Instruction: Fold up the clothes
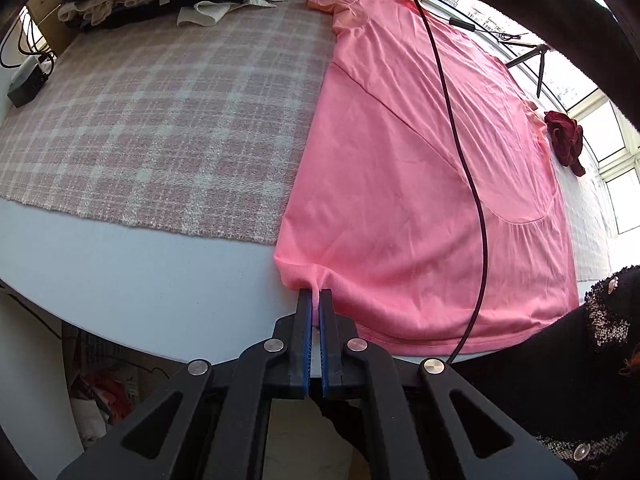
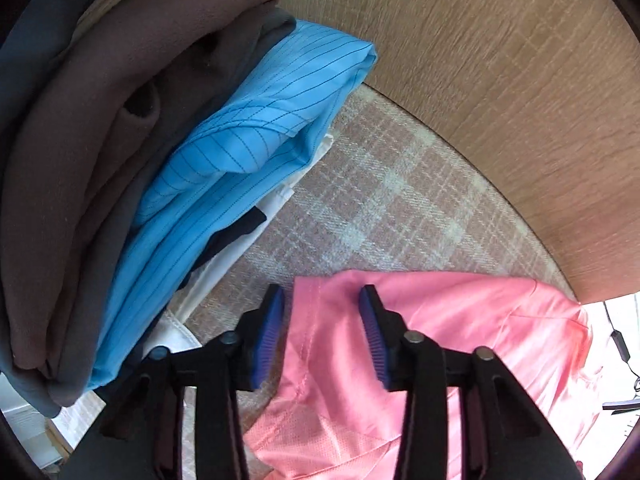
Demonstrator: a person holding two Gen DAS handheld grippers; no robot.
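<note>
Left jaws pinching one pink shirt [image 1: 420,168]; right jaws apart.

A pink T-shirt [image 1: 420,184] is spread flat, lightly wrinkled, partly on the plaid cloth [image 1: 160,128] and partly on the white desk [image 1: 120,280]. Its near hem corner is bunched and pinched. A sleeve end [image 2: 332,360] is seen beside the folded clothes pile [image 2: 120,160].

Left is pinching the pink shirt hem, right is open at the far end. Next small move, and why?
Probably close the right hand-held gripper on the pink shirt. Its jaws stand open astride the shirt's far edge, beside the folded clothes pile, gripping nothing. The left hand-held gripper is already shut on the near hem. Both ends need holding before the fold can be lifted.
</note>
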